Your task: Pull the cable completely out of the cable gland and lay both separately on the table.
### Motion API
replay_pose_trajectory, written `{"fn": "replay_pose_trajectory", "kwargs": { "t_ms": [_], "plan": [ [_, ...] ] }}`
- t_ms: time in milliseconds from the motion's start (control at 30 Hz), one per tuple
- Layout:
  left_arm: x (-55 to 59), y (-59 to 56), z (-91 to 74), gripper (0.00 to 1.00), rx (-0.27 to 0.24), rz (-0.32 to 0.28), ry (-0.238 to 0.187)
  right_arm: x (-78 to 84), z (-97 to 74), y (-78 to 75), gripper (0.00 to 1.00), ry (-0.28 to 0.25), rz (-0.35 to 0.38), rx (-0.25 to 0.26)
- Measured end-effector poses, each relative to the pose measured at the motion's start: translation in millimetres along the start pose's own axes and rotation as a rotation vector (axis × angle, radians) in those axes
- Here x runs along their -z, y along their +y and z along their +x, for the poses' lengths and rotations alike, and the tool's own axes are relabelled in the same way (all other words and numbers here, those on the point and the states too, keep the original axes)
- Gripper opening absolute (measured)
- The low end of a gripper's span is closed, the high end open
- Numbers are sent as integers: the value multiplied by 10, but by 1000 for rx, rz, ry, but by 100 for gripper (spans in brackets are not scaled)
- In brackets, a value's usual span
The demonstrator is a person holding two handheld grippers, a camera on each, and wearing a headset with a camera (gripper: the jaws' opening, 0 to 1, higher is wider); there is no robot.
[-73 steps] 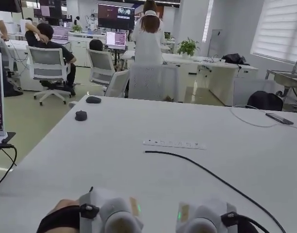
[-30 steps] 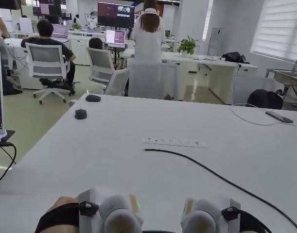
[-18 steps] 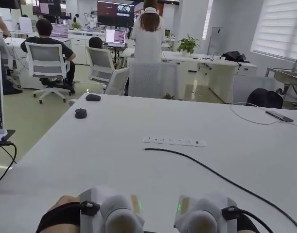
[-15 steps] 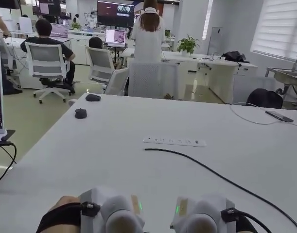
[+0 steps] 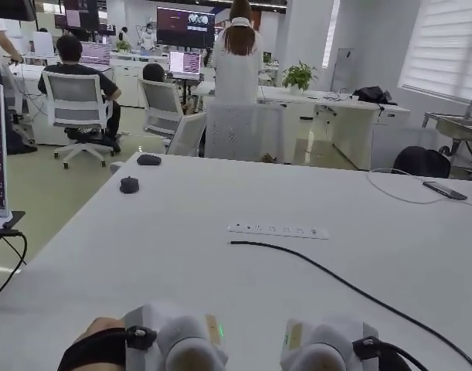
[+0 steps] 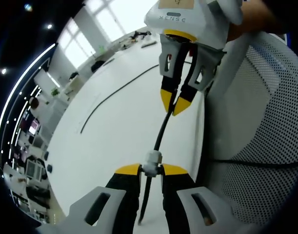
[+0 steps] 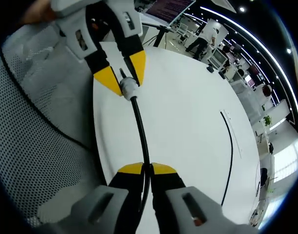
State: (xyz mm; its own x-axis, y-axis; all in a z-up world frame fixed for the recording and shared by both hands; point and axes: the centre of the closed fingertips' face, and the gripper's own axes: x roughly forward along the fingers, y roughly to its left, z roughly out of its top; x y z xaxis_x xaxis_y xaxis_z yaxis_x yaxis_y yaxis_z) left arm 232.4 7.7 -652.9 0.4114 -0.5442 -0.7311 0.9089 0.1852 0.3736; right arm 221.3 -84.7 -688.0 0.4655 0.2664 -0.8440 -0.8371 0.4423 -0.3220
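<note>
Two pinches: left claw (image 6: 151, 170) on pale, perhaps plastic cable gland (image 7: 128, 87), right claw (image 7: 145, 168) on black cable (image 7: 139, 127).

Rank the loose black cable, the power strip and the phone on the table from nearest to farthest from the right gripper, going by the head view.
1. Loose black cable: runs past just ahead and to the right of the right gripper.
2. Power strip: straight ahead, just beyond the cable's free end.
3. Phone: far right, well beyond the strip.

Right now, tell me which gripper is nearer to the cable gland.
Left. The left gripper is shut on the cable gland itself; the right gripper clamps the black cable farther along, apart from the gland.
</note>
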Motion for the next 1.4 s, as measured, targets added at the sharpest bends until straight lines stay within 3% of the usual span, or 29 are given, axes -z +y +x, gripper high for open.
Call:
{"fn": "replay_pose_trajectory", "kwargs": {
  "t_ms": [100, 233, 300, 333, 433, 567, 633, 700, 767, 900, 1133, 1300, 1400],
  "plan": [
    [12, 6, -1, 17, -3, -4, 5, 214, 2, -70, 3, 95, 27, 25],
    [-5, 13, -1, 17, -7, -4, 1, 221, -10, -81, 5, 93, 27, 29],
    [6, 10, 3, 17, -4, -2, 6, 190, -5, -65, 11, 92, 8, 31],
    [8, 1, 6, 16, 1, -3, 6, 159, -3, -47, 16, 81, 3, 24],
    [-35, -60, 15, 16, 23, 19, -10, -110, 0, 74, 20, -37, -40, -24],
    [-71, -125, 29, 16, 41, 45, -17, -312, -27, 177, 24, -119, -98, -51],
    [-94, -130, 23, 16, 45, 48, -29, -363, -52, 206, 20, -143, -112, -56],
    [-97, -120, 19, 17, 41, 47, -31, -415, -84, 206, 6, -174, -137, -54],
    [-91, -95, 20, 17, 36, 36, -31, -405, -73, 208, 3, -172, -125, -62],
    [-65, -68, 18, 17, 24, 30, -22, -322, -38, 151, 3, -134, -104, -44],
    [-31, -5, 5, 17, 0, 10, -11, 63, -4, -36, 3, 32, -30, 22],
    [-28, 8, 2, 17, -7, 5, -10, 166, -10, -59, 3, 80, -36, 28],
    [-26, 11, -1, 16, -7, 4, -8, 116, -14, -51, 11, 60, -28, 28]
  ]
}}
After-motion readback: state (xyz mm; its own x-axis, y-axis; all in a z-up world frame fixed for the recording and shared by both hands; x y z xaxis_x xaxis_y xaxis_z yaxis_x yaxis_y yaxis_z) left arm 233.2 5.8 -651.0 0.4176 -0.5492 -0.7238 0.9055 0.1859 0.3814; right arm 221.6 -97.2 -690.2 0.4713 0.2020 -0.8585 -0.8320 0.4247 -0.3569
